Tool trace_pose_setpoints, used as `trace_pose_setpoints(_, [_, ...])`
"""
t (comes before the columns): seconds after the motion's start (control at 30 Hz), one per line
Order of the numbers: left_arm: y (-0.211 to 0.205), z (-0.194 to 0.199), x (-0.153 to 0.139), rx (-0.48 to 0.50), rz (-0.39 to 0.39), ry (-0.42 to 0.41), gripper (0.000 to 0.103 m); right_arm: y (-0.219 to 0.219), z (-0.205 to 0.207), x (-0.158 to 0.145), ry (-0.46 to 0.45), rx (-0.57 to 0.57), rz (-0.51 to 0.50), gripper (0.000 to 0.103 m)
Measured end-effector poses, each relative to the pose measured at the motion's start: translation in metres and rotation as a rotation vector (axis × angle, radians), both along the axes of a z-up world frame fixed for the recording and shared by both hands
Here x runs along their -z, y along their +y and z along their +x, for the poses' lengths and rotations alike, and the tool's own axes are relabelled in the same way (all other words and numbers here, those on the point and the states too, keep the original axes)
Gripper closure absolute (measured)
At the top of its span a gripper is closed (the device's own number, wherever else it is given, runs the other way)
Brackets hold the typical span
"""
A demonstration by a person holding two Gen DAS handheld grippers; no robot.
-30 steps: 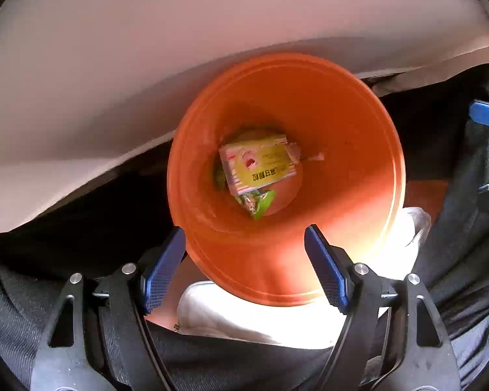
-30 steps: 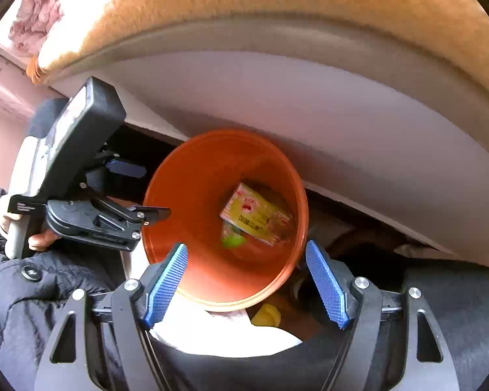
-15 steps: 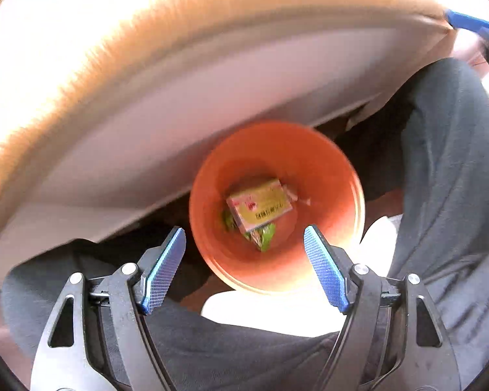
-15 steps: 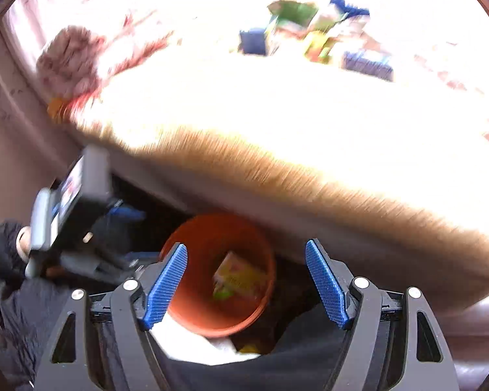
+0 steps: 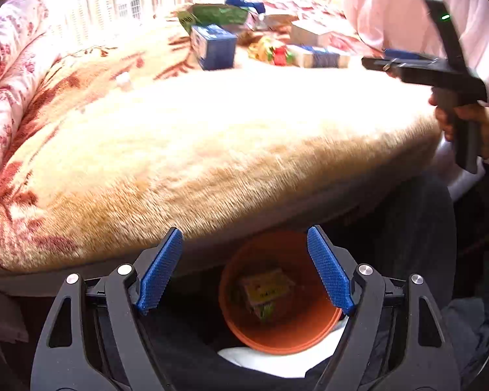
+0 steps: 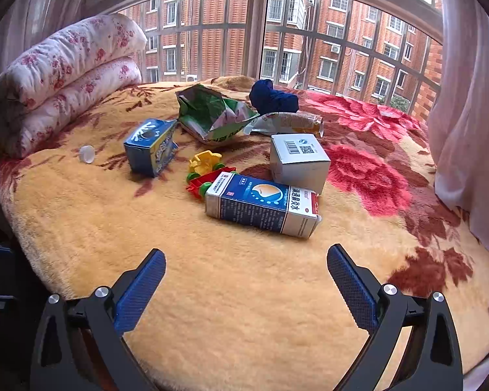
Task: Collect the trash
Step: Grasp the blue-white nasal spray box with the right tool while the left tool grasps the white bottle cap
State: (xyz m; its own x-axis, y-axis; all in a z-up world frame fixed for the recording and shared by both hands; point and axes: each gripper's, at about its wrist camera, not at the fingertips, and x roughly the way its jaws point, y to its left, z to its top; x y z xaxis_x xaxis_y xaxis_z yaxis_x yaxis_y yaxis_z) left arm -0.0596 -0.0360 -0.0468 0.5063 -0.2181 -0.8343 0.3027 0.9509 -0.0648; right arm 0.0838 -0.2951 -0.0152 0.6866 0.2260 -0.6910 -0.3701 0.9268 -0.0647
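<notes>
both views have swung up from the round orange plastic bin (image 5: 278, 293), which a second ago filled them from close above, to the bed spread with a yellow plush blanket with red flowers (image 6: 238, 280). the bin sits on the floor below the bed's near edge, with a yellow printed carton (image 5: 266, 288) and a green wrapper already lying in its bottom, so one drop looks finished and the next pickup is starting. the left gripper (image 5: 244, 275) is empty, its jaws opening a little wider with only the bin seen beyond them. the right gripper (image 6: 244, 288) is also empty, its jaws opening sharply to their widest over bare blanket at the near edge. the remaining trash lies toward the middle of the bed: a long blue and white carton (image 6: 262, 205) nearest, a white cube box (image 6: 299, 161) just behind it, a small blue box (image 6: 150, 146), and a torn green bag (image 6: 212, 115). the long carton seems the likely next target.
</notes>
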Motion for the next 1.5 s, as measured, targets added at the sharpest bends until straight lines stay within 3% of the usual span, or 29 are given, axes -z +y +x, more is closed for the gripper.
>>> trace_pose_setpoints(0.17, [0.003,0.011,-0.006,-0.013,-0.014,-0.011,0.026,-0.002,0.04,0.017,0.079,0.026,0.005,0.005])
trace_pose_setpoints(0.33, [0.004,0.021,-0.008,-0.003,-0.02,-0.027,0.026,-0.018,0.07,0.014,0.144,0.031,0.115,0.005])
trace_pose_setpoints(0.73, [0.003,0.041,-0.004,-0.024,-0.019,-0.011,0.026,-0.044,0.149,0.023,0.343,-0.131,0.306,0.005])
trace_pose_setpoints(1.07, [0.009,0.055,-0.004,-0.064,0.0,-0.004,0.026,-0.02,0.159,0.037,0.43,-0.32,0.308,0.005])
trace_pose_setpoints(1.27, [0.013,0.057,-0.007,-0.072,0.003,-0.011,0.026,-0.005,0.133,0.033,0.423,-0.415,0.215,0.005])
trace_pose_setpoints(1.5, [0.014,0.057,-0.011,-0.08,-0.004,-0.02,0.026,0.041,0.116,0.037,0.407,-0.538,-0.095,0.007])
